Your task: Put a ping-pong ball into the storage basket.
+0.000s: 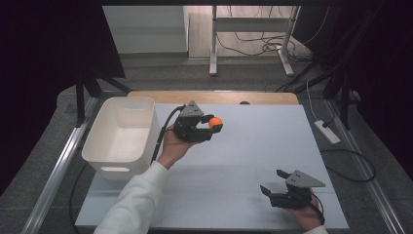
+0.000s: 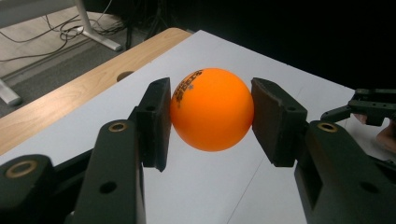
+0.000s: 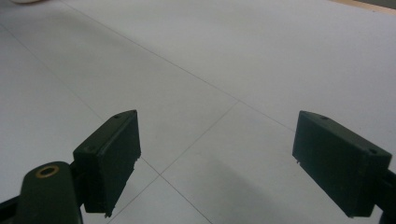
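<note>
Nearest me, my right gripper (image 1: 273,182) sat spread wide over the table (image 1: 243,146) while my left gripper (image 2: 211,112) pinched the round, axisless orange ball (image 2: 212,109) above it, print upward, beside the white bin (image 1: 122,134).

From my seat, most of the white worktop (image 1: 243,146) lies bare, so I have free passage across its middle and far right. The one real obstacle is the white bin (image 1: 122,134) standing on the left edge; its tall walls block any low sweep that way, and my left tongs (image 1: 207,127), closed around the orange ball (image 1: 215,123), hang just beside its right wall. My right tongs (image 1: 272,183) sit near the front right corner, jaws wide apart, well away from the bin, with bare surface ahead of them.
</note>
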`<action>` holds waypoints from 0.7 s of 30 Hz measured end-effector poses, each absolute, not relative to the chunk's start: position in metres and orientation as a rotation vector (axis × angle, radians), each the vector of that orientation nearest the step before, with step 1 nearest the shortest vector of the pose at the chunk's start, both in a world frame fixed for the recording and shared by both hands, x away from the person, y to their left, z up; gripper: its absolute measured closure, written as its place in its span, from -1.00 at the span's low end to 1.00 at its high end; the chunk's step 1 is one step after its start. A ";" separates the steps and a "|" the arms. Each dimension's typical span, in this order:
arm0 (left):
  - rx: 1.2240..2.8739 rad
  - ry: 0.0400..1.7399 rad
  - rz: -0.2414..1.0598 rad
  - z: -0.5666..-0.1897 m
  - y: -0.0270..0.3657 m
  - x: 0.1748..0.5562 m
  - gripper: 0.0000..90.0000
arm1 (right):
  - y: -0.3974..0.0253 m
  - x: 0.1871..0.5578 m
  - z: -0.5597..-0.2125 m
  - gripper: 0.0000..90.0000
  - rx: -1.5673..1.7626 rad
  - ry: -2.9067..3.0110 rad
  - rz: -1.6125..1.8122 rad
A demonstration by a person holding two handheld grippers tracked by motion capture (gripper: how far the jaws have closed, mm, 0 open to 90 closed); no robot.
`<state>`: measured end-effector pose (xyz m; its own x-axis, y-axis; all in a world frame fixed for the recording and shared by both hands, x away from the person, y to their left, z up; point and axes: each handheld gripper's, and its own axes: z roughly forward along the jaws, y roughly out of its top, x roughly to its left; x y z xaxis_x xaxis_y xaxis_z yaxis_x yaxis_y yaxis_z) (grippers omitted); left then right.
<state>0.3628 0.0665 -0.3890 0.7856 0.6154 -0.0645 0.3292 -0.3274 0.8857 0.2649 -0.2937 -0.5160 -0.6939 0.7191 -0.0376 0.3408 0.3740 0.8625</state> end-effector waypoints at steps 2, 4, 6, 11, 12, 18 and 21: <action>1.942 0.711 0.350 -0.387 0.066 0.363 0.13 | -0.293 0.265 -0.516 -0.66 0.920 2.230 1.255; 1.945 0.709 0.355 -0.385 0.067 0.363 0.12 | -0.293 0.264 -0.516 -0.66 0.922 2.231 1.254; 1.940 0.708 0.360 -0.383 0.067 0.363 0.12 | -0.293 0.264 -0.516 -0.66 0.923 2.229 1.252; 1.932 0.714 0.371 -0.379 0.071 0.362 0.12 | -0.295 0.264 -0.516 -0.66 0.926 2.226 1.250; 1.932 0.716 0.370 -0.379 0.072 0.362 0.12 | -0.295 0.265 -0.516 -0.66 0.926 2.226 1.250; 1.934 0.728 0.382 -0.377 0.076 0.362 0.12 | -0.293 0.264 -0.516 -0.66 0.927 2.228 1.254; 1.932 0.743 0.392 -0.376 0.082 0.362 0.12 | -0.294 0.264 -0.516 -0.66 0.928 2.226 1.254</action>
<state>0.3623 0.0819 -0.3758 0.7599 0.6484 -0.0454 0.3286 -0.3228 0.8876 0.2645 -0.2935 -0.5161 -0.6892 0.7237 -0.0353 0.3448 0.3704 0.8625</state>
